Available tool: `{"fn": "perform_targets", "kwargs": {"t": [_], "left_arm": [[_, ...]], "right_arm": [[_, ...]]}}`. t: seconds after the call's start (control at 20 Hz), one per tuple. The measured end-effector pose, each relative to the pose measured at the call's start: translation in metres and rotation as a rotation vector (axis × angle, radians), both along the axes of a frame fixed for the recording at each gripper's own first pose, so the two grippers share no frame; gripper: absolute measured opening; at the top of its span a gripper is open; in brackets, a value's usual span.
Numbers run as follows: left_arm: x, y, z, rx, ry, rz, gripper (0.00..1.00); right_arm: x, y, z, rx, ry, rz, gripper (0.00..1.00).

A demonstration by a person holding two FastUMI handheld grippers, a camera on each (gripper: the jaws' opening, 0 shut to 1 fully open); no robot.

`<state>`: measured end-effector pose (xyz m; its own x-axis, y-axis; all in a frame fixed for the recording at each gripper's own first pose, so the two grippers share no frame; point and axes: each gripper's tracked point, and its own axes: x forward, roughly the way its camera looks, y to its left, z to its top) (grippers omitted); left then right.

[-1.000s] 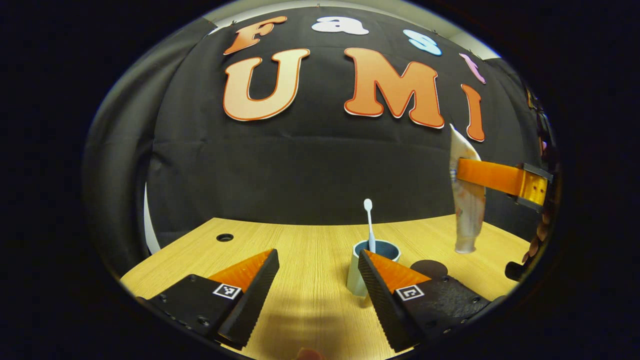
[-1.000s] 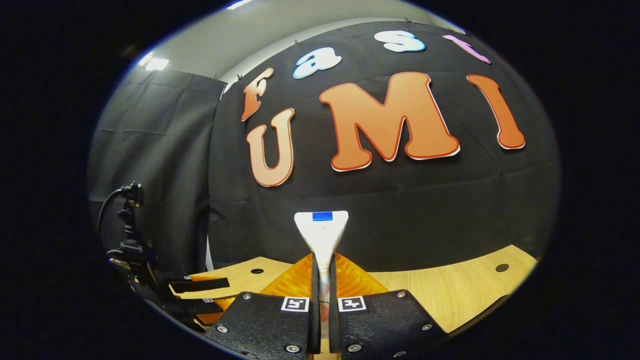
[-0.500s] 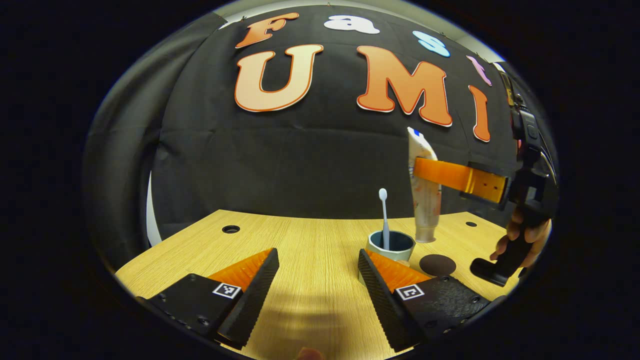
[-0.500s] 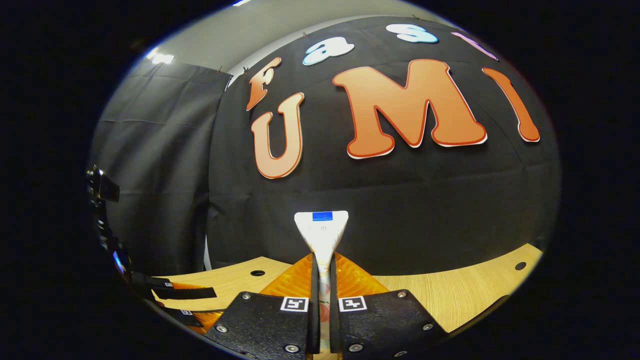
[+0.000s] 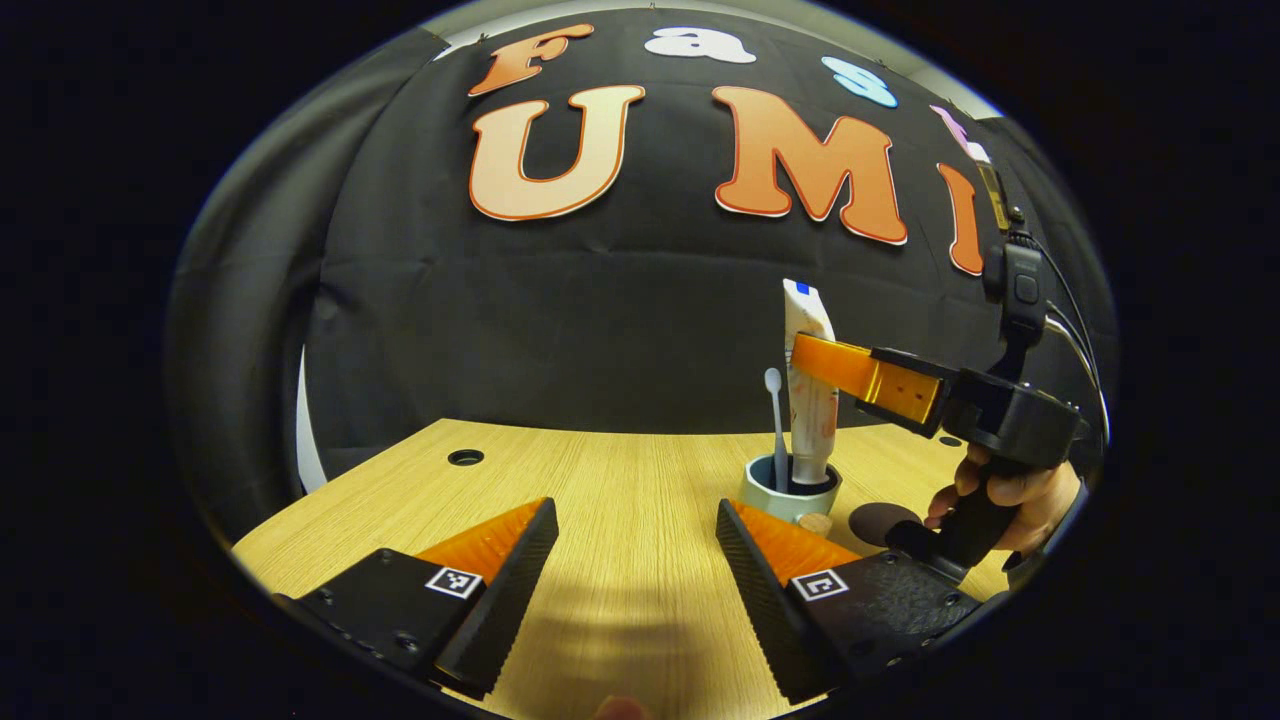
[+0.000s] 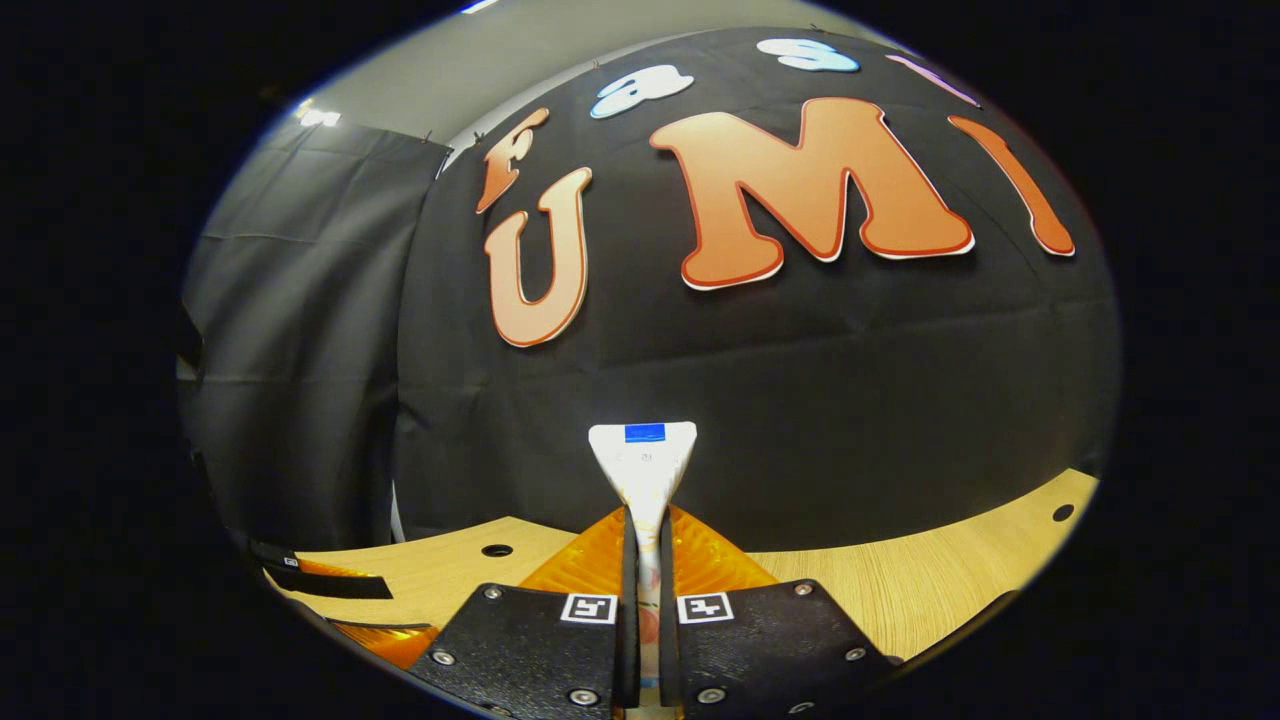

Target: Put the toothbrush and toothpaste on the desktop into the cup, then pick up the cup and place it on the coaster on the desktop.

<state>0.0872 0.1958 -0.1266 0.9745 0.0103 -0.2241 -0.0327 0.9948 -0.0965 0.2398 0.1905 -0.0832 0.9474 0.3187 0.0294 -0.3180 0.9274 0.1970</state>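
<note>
Toothpaste (image 5: 812, 400) stands upright with its lower end dipped inside the cup (image 5: 790, 492), pinched around its middle by the right gripper (image 5: 815, 357), whose two fingers are closed flat against the tube. In the right gripper view the same tube (image 6: 643, 462) rises between the closed fingers of that gripper (image 6: 643, 560), its flat crimped end topmost. A hand (image 5: 1010, 490) holds the right gripper's handle off to the far right side of the table (image 5: 600, 490).

The toothbrush (image 5: 776, 420) already stands in the cup, head up, just beside the toothpaste. The cup sits on the wooden table, and the dark round coaster (image 5: 878, 520) lies flat just to the right of it, apart from the cup. A small cork-coloured bit shows at the cup's foot; I can't tell what it is.

The left gripper (image 5: 635, 575) hangs low over the table's near side, fingers spread wide, holding nothing.
</note>
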Motion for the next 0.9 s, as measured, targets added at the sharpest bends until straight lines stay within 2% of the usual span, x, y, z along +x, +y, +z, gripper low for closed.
{"fn": "perform_targets", "kwargs": {"t": [0.2,0.45,0.65,0.9], "left_arm": [[0.001,-0.004,-0.006,-0.006,0.017,-0.001,0.96],[0.000,-0.012,-0.017,-0.032,0.055,-0.011,0.96],[-0.006,-0.023,-0.013,-0.022,0.081,-0.028,0.96],[-0.008,-0.044,0.013,0.027,0.055,-0.064,0.96]], "right_arm": [[0.002,-0.004,-0.021,-0.014,0.061,-0.014,0.10],[-0.006,-0.002,-0.035,-0.083,0.109,-0.013,0.15],[-0.032,-0.009,-0.041,-0.148,0.203,0.013,0.21],[-0.064,-0.018,-0.019,-0.211,0.202,0.043,0.29]]}}
